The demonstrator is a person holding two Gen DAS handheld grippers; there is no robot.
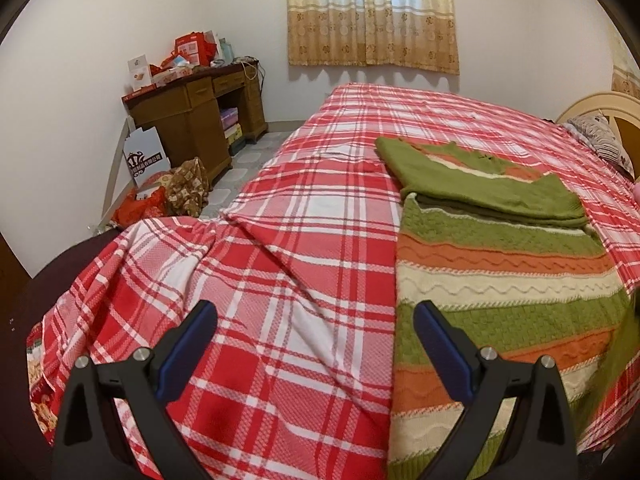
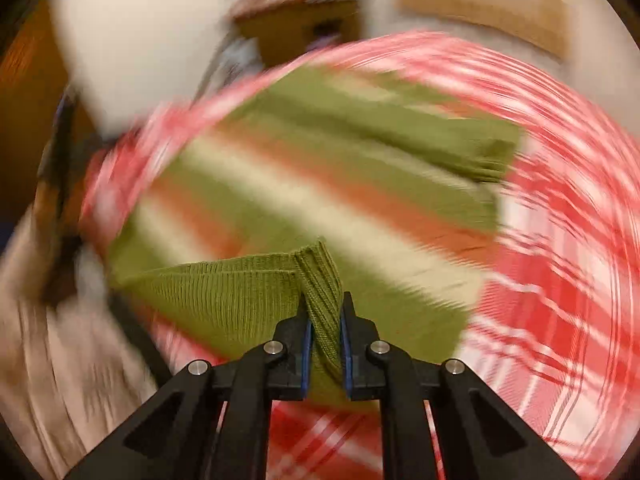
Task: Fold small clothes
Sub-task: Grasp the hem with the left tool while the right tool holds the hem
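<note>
Left wrist view: left gripper (image 1: 316, 344), black frame with blue pads, jaws spread wide, nothing between them, hovering over the red-and-white plaid bedspread (image 1: 280, 240). The green, orange and cream striped knit sweater (image 1: 500, 256) lies flat on the bedspread, up and right of these jaws; its near left edge runs just beside the right-hand pad. Its long axis runs away from the camera toward the headboard, with one plain green sleeve (image 1: 480, 184) already folded across the upper body. Beyond the bed: white walls, a yellow patterned curtain (image 1: 372, 16), a brown wooden desk (image 1: 200, 120) piled with red boxes, bags on the tiled floor.

Right wrist view: heavy motion blur everywhere but the tool. Right gripper (image 2: 323, 332) is clamped on a ribbed green edge of the sweater (image 2: 320, 292), probably hem or cuff, cannot tell which. The pinched fabric rises out of the jaws and the rest of the sweater spreads ahead and leftward over the plaid.

Judgement: right hand has the fold in hand and is nearer; the left is free to pin or take the opposite edge.
</note>
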